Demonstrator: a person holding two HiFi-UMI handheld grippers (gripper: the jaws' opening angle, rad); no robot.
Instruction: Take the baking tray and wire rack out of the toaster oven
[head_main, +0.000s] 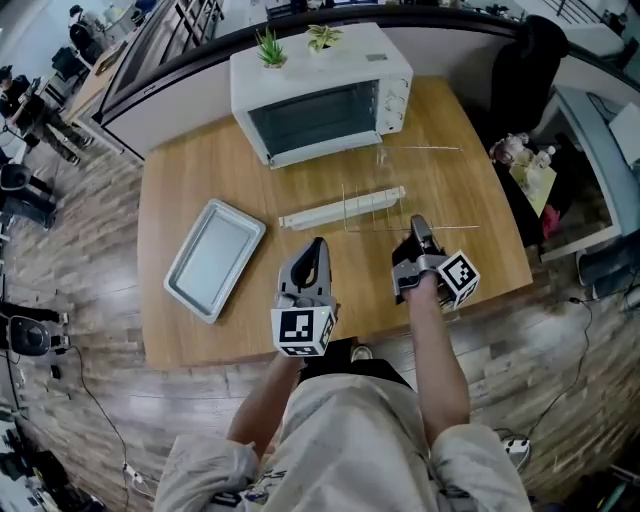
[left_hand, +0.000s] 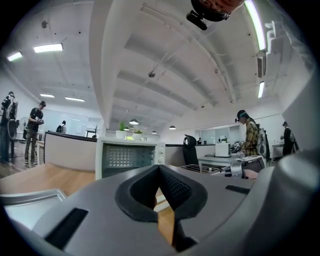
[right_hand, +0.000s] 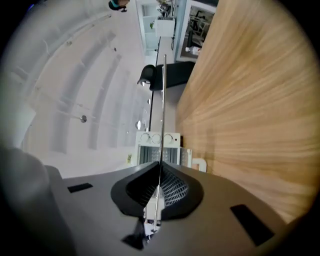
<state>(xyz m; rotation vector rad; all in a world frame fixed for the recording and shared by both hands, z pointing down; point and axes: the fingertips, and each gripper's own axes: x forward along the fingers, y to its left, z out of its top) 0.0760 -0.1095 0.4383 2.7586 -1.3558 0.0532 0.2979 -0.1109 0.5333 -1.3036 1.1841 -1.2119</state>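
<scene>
Right gripper (right_hand: 160, 170) is clamped tight on the wire rack (right_hand: 163, 100) rim to carry it from the toaster oven (head_main: 320, 95); left gripper (head_main: 318, 245) is closed and empty.

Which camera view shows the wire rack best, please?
The head view: the wire rack shows whole there, with its near edge clamped in the right gripper. The right gripper view sees it edge-on, as one thin line between the shut jaws. The left gripper view catches only a small part of it, at the right.
</scene>
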